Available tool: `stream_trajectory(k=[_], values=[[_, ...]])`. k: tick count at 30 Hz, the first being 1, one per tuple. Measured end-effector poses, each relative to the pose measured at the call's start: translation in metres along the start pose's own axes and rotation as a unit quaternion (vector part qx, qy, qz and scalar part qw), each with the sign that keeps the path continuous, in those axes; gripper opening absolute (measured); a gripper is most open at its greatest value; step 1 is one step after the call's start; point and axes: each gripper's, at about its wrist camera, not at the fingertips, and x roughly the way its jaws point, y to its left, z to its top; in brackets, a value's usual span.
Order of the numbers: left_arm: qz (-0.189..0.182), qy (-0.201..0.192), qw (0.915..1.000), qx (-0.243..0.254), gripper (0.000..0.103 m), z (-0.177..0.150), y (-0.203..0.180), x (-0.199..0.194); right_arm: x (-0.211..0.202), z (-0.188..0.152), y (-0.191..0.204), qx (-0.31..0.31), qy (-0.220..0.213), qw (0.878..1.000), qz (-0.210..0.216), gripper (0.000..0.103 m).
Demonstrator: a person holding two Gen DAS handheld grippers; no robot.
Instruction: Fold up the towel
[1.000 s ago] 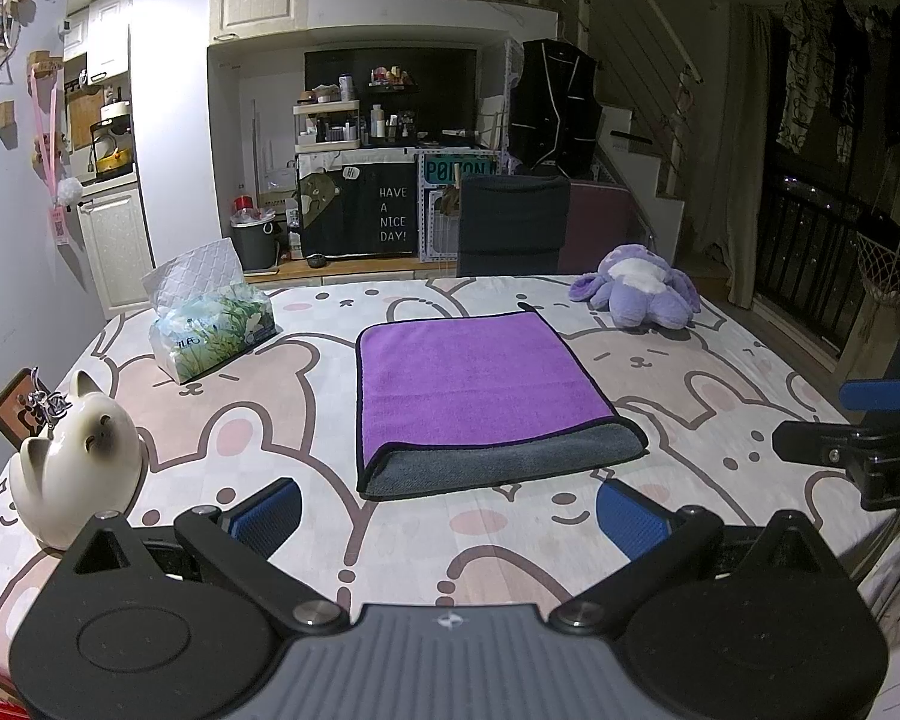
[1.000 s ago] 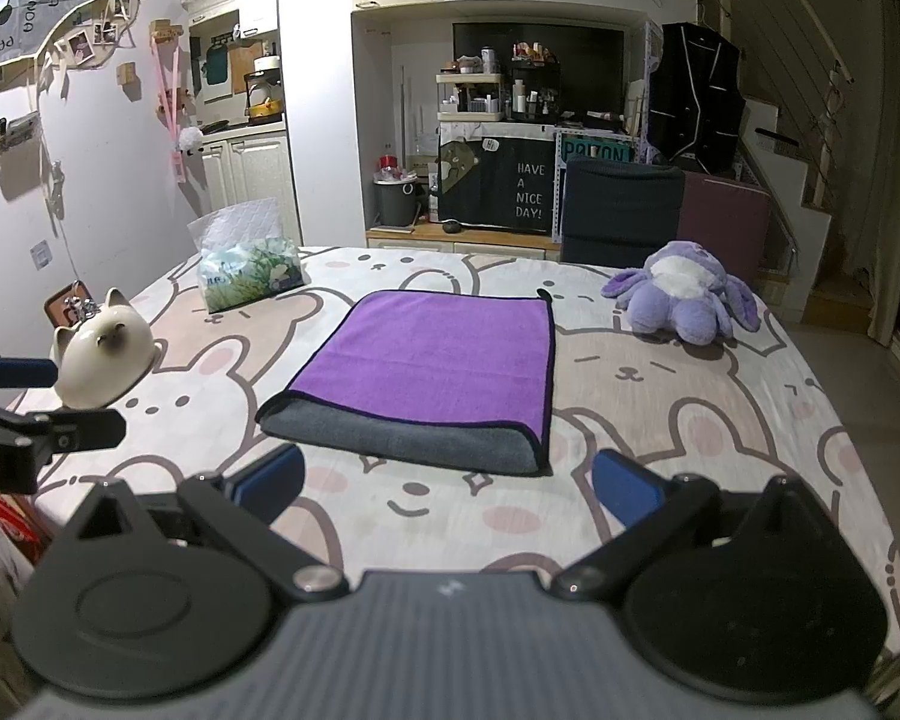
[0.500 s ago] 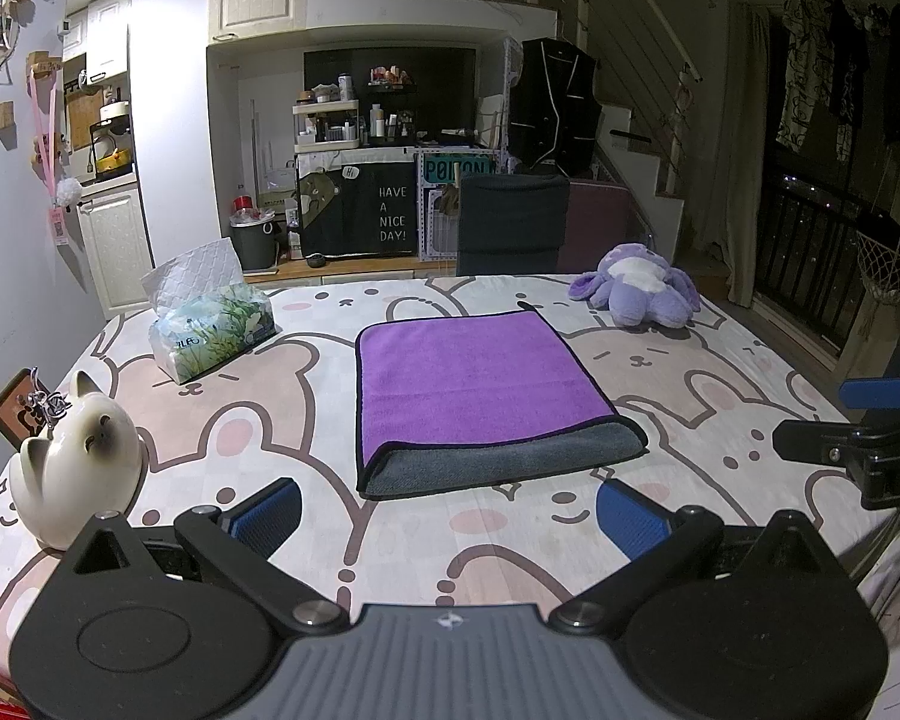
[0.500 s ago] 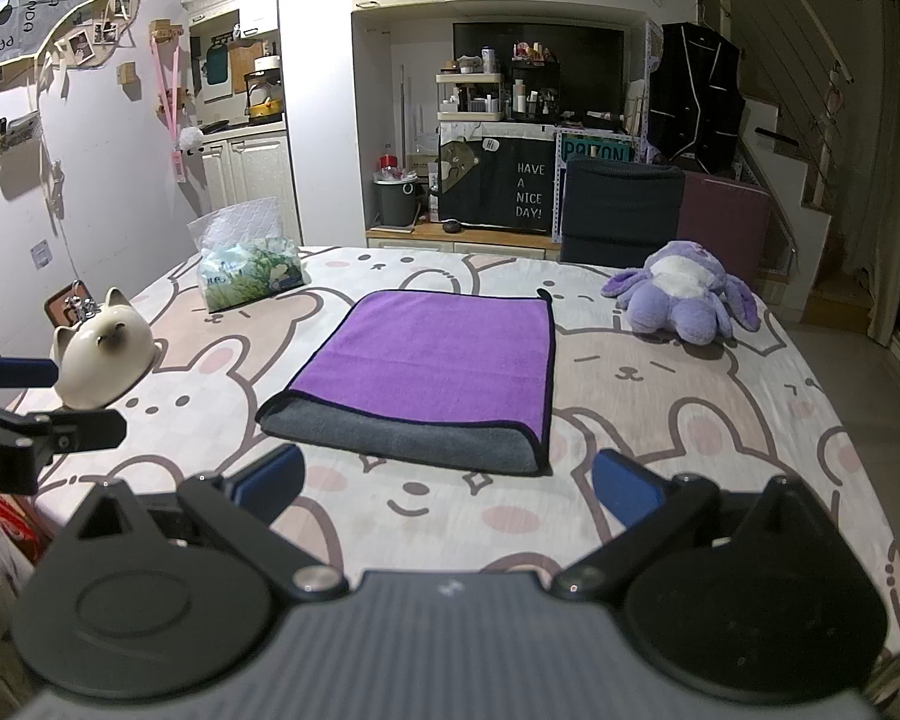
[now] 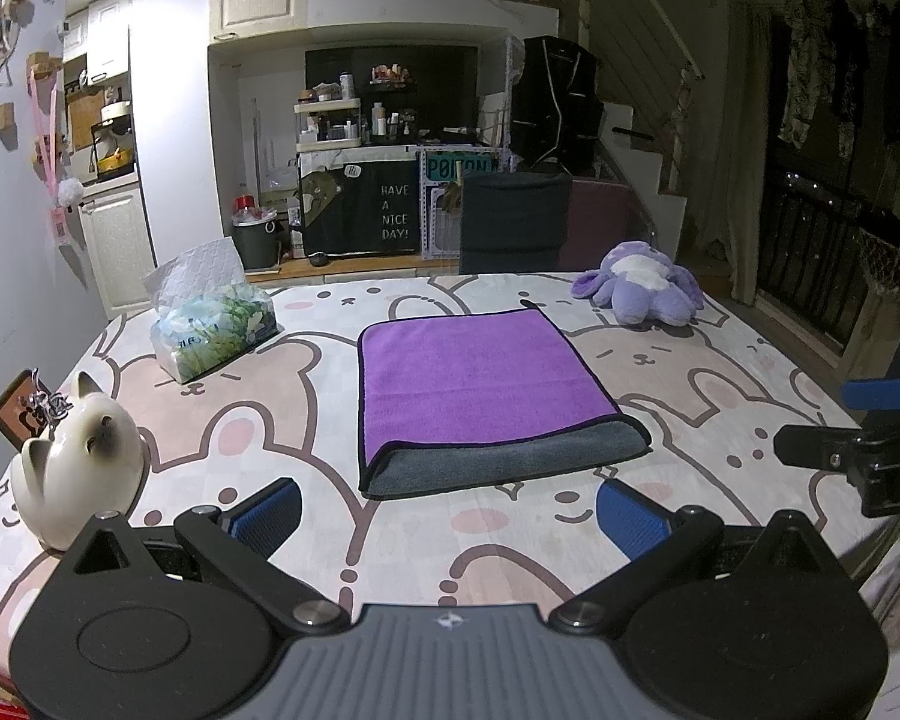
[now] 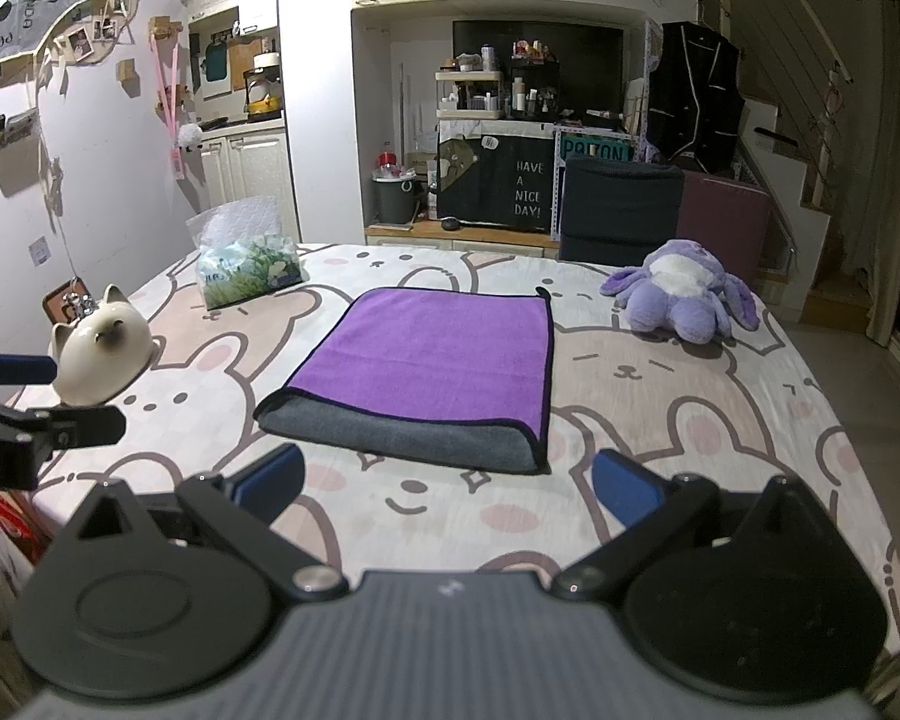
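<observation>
A purple towel (image 5: pixel 474 378) with a grey underside lies folded flat in the middle of the table; the grey fold faces me. It also shows in the right wrist view (image 6: pixel 432 372). My left gripper (image 5: pixel 450 510) is open and empty, held back from the towel's near edge. My right gripper (image 6: pixel 447 492) is open and empty, also short of the towel's near edge. Each gripper shows at the side of the other's view: the right one (image 5: pixel 858 438) and the left one (image 6: pixel 24 396).
The table carries a bunny-print cloth (image 5: pixel 720 396). A white cat figurine (image 5: pixel 78 468) stands near left, a tissue pack (image 5: pixel 210 324) far left, a purple plush toy (image 5: pixel 642 294) far right. A dark chair (image 5: pixel 513 222) stands behind the table.
</observation>
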Motion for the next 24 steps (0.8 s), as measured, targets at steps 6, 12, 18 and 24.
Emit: stream_trajectory(k=[6,12,18,24], values=[[0.004,0.004,1.0,0.006,0.103,-0.001,-0.006,0.002,0.003,-0.002,-0.003,-0.008,0.006,1.0,-0.007,0.103],[0.001,-0.003,1.0,0.005,0.103,0.002,-0.006,-0.002,-0.002,0.0,0.002,-0.008,0.002,1.0,-0.012,0.103],[-0.013,-0.012,0.9998,-0.002,0.103,0.007,-0.007,-0.008,-0.005,0.0,0.003,-0.007,-0.004,1.0,-0.014,0.103],[-0.021,-0.017,0.9996,-0.002,0.103,0.015,-0.007,-0.011,-0.007,0.002,0.001,-0.005,-0.013,1.0,-0.014,0.103]])
